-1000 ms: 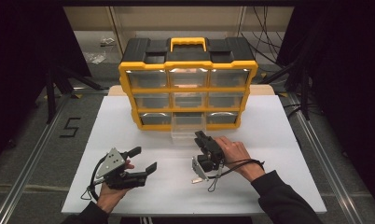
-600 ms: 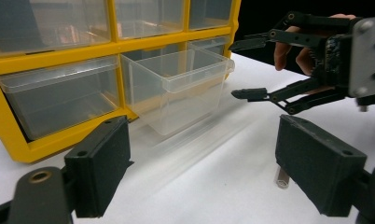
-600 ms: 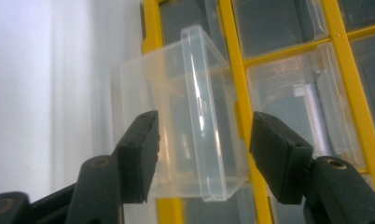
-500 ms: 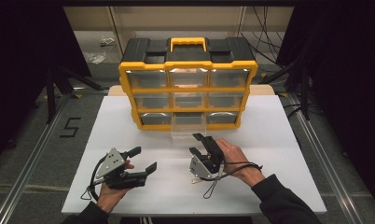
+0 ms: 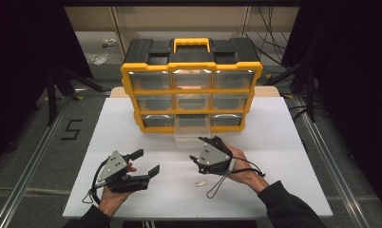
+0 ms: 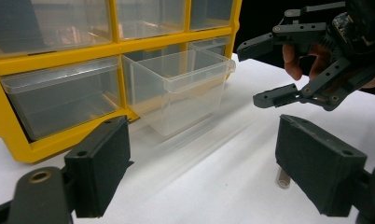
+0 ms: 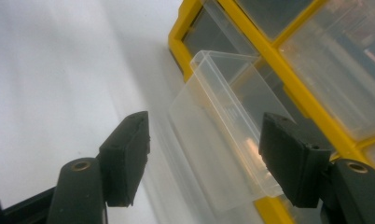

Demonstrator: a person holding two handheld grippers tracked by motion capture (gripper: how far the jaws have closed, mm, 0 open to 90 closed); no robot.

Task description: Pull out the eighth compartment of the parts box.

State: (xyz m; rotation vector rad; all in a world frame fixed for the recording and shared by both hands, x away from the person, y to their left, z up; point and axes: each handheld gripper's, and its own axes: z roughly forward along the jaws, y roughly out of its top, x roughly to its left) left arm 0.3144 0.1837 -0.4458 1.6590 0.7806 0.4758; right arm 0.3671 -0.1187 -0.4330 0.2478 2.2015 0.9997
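We saw left gripper (image 5: 144, 162) wide open, empty. Small tube (image 5: 200, 183) lay loose on white table (image 5: 284, 142) near right gripper (image 5: 207, 141), jaws just opening, empty, before pulled-out clear drawer (image 5: 192, 133) of yellow organizer (image 5: 191, 80).

White table (image 5: 284, 142), yellow drawer organizer (image 5: 191, 85), small tube (image 5: 200, 183)
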